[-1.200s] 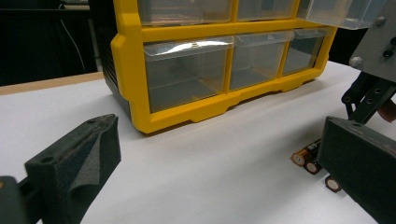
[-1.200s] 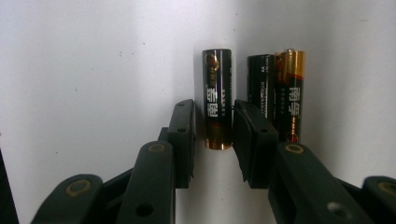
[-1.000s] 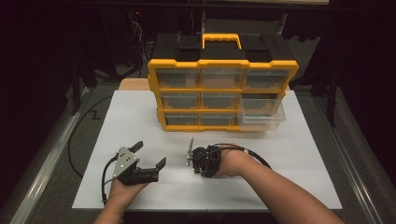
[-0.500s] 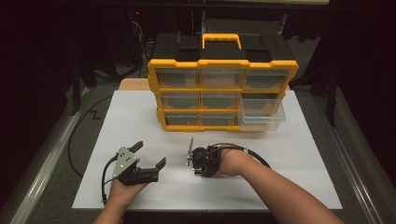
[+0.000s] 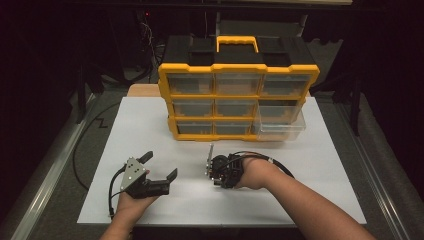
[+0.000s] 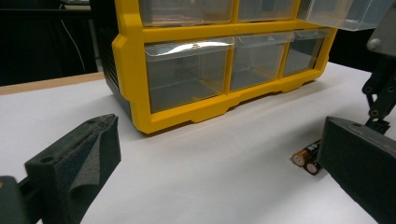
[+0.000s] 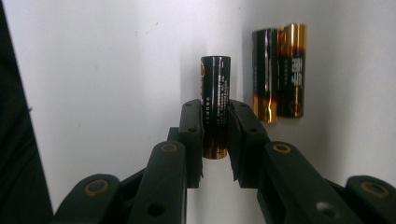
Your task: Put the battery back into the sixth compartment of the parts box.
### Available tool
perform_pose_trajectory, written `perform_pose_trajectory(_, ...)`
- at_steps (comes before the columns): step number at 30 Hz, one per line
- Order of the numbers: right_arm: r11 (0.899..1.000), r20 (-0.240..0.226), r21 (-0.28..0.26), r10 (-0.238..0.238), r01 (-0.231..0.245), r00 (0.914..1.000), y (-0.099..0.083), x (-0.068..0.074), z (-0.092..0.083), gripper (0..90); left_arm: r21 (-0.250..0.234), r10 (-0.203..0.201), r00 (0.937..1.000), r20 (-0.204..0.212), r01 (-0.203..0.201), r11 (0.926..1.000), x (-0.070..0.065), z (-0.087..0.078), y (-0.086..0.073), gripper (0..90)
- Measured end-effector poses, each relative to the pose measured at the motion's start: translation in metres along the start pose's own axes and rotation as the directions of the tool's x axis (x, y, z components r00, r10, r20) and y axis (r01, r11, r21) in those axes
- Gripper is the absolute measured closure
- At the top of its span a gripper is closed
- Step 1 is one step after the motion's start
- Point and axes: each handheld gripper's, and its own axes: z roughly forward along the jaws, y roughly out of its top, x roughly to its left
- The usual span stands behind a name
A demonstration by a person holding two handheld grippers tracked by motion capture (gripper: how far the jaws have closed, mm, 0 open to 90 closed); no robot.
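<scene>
My right gripper (image 7: 215,109) is shut on a black and gold battery (image 7: 215,88) lying on the white table cover; its jaws have just been closing on the battery between them. Two more batteries (image 7: 279,70) lie side by side just beyond it. In the high view the right gripper (image 5: 210,167) sits at the middle of the table, in front of the yellow drawer organizer (image 5: 239,100). My left gripper (image 5: 160,166) rests to its left, open with nothing in it. The left gripper view shows its jaws spread wide (image 6: 217,135) and two battery ends (image 6: 306,158) by the right jaw.
The organizer's lower right clear drawer (image 5: 280,127) is pulled out. The white cover (image 5: 140,125) has free room left and right of the hands. A black cable (image 5: 85,145) runs along the left edge. Dark equipment stands behind the organizer.
</scene>
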Motion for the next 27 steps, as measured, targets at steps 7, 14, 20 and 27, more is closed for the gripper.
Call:
perform_pose_trajectory(7,1.0,0.004,0.01,0.011,-0.011,0.9999,-0.014,0.0,-0.007,79.1,-0.004,0.003,1.0,0.003,-0.003,1.0,-0.001,0.001,0.0,0.5)
perform_pose_trajectory(14,1.0,0.007,0.019,0.012,-0.012,0.9999,-0.027,0.001,-0.014,79.1,-0.005,0.002,1.0,0.003,-0.002,1.0,-0.001,0.001,-0.001,0.5)
perform_pose_trajectory(20,0.999,0.009,0.017,0.033,-0.033,0.9994,-0.04,0.001,-0.02,79.1,-0.005,0.002,1.0,0.003,-0.002,1.0,-0.001,0.001,-0.001,0.5)
perform_pose_trajectory(27,0.998,0.005,0.014,0.061,-0.061,0.9981,-0.055,0.0,-0.027,79.1,-0.006,0.009,0.9999,0.008,-0.009,0.9999,-0.001,0.001,-0.001,0.5)
